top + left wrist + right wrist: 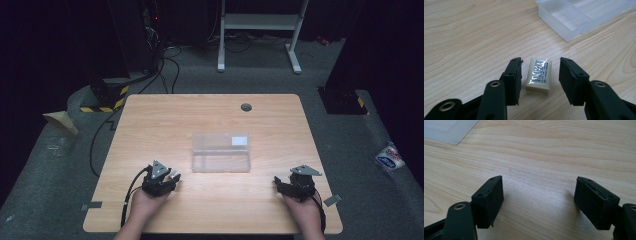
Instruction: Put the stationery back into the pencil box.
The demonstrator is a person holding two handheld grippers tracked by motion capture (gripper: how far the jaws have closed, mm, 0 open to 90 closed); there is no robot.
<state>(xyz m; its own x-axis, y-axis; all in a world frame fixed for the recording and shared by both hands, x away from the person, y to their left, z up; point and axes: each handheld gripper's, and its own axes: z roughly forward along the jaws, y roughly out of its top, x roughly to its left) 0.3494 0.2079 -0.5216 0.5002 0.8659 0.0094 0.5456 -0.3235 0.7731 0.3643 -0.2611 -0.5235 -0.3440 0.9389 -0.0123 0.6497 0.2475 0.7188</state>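
On the bench [210, 200], at 7 o'clock from the clear plastic box [221, 152], the left claw [540, 75] brackets a small wrapped eraser [539, 74]. Its jaws stand apart, pads clear of the eraser on both sides (the left gripper view resolves this gap; the high view does not). At 5 o'clock from the box, the right claw [539, 202] stands wide open over bare wood.

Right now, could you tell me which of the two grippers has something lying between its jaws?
The left gripper: a small wrapped eraser lies between its jaws, untouched. The right gripper frames only bare table.
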